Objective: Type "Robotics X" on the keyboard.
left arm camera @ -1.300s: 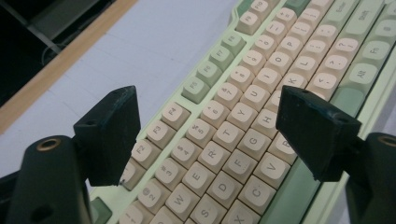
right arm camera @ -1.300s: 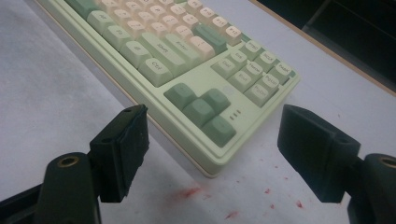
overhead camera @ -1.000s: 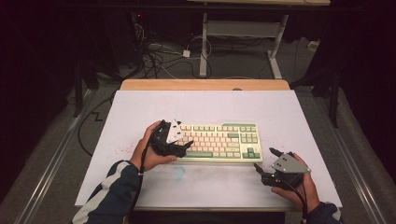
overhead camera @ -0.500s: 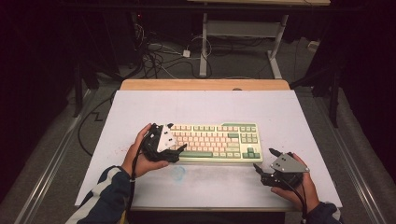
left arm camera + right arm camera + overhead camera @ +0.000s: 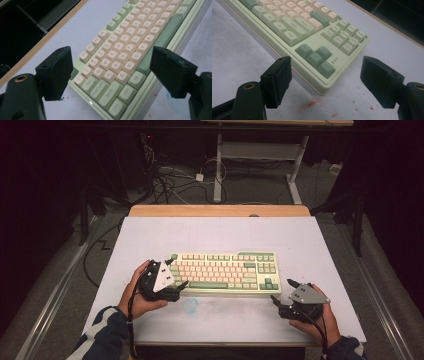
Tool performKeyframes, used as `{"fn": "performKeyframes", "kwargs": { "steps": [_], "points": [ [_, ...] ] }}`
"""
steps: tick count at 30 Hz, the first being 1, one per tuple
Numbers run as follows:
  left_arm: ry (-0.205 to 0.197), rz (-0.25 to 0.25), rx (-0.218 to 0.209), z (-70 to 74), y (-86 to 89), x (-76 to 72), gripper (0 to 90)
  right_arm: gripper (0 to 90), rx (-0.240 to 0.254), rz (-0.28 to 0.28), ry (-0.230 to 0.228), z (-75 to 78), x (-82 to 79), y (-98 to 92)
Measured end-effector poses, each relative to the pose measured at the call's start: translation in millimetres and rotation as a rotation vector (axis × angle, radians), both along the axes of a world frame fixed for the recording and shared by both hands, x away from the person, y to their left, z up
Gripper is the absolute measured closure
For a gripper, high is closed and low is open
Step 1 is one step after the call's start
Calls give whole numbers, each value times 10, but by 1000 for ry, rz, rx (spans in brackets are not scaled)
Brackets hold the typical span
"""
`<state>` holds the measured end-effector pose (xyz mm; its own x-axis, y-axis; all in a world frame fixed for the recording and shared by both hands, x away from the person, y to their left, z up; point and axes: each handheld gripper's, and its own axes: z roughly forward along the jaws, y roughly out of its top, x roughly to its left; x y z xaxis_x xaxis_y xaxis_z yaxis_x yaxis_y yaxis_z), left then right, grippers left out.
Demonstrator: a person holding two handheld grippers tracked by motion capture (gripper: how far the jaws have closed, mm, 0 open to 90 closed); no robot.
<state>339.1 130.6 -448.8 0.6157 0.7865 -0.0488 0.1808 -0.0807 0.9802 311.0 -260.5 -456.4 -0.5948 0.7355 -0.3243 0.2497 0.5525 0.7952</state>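
Observation:
A green and cream keyboard [image 5: 225, 272] lies flat in the middle of the white mat. My left gripper [image 5: 178, 272] is at the keyboard's left end, open, its jaws spread on either side of that end. In the left gripper view the left gripper [image 5: 111, 66] looks along the keyboard [image 5: 130, 45], with the Ctrl and Shift keys nearest. My right gripper [image 5: 282, 290] stands open just off the keyboard's front right corner. In the right gripper view the right gripper [image 5: 325, 72] frames that corner of the keyboard [image 5: 312, 32] and its arrow keys, with nothing held.
The white mat [image 5: 215, 235] covers a wooden table [image 5: 220, 210] and bears small red specks [image 5: 312, 103] and a faint blue ring [image 5: 190, 305] in front of the keyboard. Cables [image 5: 170, 180] and a desk frame [image 5: 220, 165] lie on the floor beyond.
My left gripper has drawn back to the left and toward the person, from over the keyboard's left keys to its left end. The right gripper has barely moved.

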Motion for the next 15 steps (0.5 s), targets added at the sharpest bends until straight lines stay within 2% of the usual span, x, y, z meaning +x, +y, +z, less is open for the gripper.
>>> {"fn": "performKeyframes", "kwargs": {
  "steps": [3,7,9,12,15],
  "points": [
    [12,13,2,-42,57,-30,177,285,-8,5,2,1,-7,25],
    [20,31,34,-120,130,-99,177,310,13,31,10,17,-27,48],
    [27,41,25,-143,176,-146,177,327,30,56,24,33,-29,52],
    [37,56,22,-182,246,-209,177,402,47,92,68,68,-13,57],
    [54,71,17,-209,310,-255,177,457,60,97,68,131,7,94]
  ]
}}
